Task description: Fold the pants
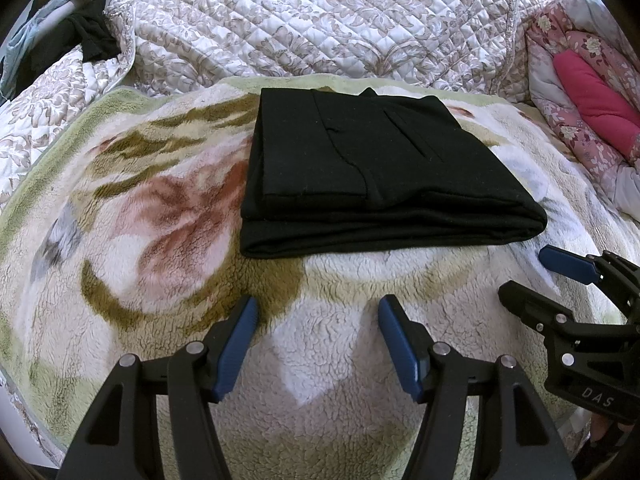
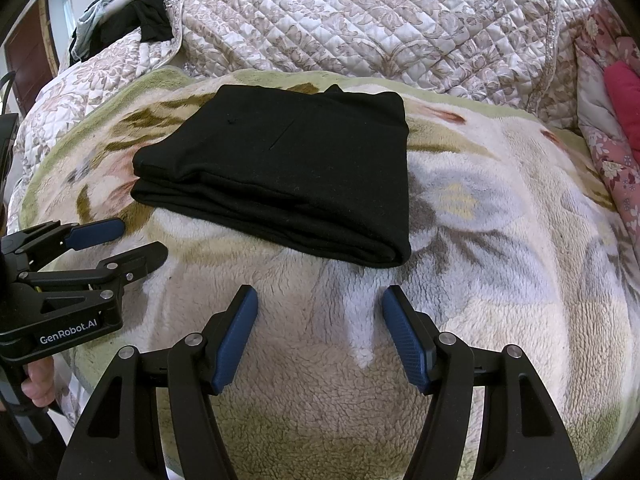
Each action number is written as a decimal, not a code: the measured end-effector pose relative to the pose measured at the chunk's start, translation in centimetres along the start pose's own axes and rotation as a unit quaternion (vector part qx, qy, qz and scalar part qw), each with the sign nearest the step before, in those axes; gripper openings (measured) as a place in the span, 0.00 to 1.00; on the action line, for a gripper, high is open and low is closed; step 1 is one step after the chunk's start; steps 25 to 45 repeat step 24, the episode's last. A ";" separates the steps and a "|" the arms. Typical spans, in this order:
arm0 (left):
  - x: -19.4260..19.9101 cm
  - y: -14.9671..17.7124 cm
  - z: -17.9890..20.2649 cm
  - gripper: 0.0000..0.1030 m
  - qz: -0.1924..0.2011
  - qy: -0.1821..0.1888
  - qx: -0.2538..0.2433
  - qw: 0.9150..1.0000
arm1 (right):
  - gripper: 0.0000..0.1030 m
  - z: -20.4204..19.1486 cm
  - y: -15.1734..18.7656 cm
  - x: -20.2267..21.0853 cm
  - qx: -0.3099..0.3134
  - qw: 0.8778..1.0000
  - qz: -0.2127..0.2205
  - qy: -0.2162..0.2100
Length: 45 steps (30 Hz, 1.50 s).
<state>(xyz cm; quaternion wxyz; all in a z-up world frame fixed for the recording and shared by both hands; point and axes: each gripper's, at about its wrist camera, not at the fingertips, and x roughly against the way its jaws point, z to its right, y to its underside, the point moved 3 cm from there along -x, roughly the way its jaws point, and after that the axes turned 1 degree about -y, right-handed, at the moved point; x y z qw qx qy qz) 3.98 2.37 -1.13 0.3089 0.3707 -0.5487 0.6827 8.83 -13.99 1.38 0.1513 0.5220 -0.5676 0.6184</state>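
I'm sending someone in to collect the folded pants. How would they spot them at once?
Look at the fleece blanket with faded flowers, spread over the bed. The pants lie on it as a flat, stacked rectangle, the only solid black thing on it, just beyond both open grippers.

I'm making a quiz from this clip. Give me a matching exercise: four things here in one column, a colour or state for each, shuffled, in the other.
Things:
1. pants
2. left gripper
3. quilt
4. blanket

States:
A. fleecy, big flower print, under the pants
B. black, folded into a flat stack
C. quilted, pale leaf pattern, behind the blanket
D. open, nothing between its blue pads

Pairs: 1-B, 2-D, 3-C, 4-A
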 end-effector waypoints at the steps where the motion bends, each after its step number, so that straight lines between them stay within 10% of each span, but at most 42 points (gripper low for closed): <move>1: 0.0 0.0 0.0 0.64 0.000 0.000 0.000 1.000 | 0.63 0.0 0.0 0.0 0.000 1.000 0.000 0.000; 45: 0.0 0.0 -0.1 0.64 -0.001 0.002 0.002 1.000 | 0.70 -0.1 0.0 -0.2 0.018 1.000 0.024 -0.001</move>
